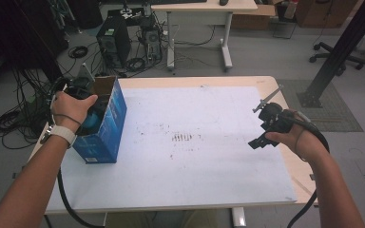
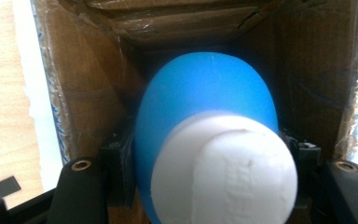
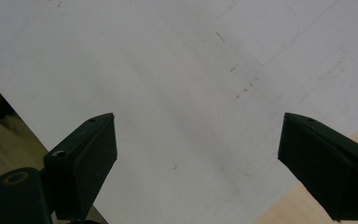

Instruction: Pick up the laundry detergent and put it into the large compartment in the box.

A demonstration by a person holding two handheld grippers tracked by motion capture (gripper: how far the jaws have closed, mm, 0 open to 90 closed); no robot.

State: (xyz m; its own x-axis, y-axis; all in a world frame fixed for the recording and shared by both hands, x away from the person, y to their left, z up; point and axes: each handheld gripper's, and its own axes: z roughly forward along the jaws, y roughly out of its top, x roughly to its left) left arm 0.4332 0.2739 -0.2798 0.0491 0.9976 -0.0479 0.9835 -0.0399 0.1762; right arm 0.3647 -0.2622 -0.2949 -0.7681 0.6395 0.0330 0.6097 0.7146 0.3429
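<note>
Jaws of your left gripper [image 2: 200, 186] clamp a blue-and-white object [image 2: 209, 140] inside the blue carton [image 1: 105, 128]; your right gripper [image 3: 198, 158] hangs wide open, empty, over the white sheet [image 3: 168, 70]

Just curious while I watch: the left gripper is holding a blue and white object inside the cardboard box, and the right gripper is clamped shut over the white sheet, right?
Nearly: the right gripper is open, as the right gripper view shows, its jaws standing wide apart.
</note>
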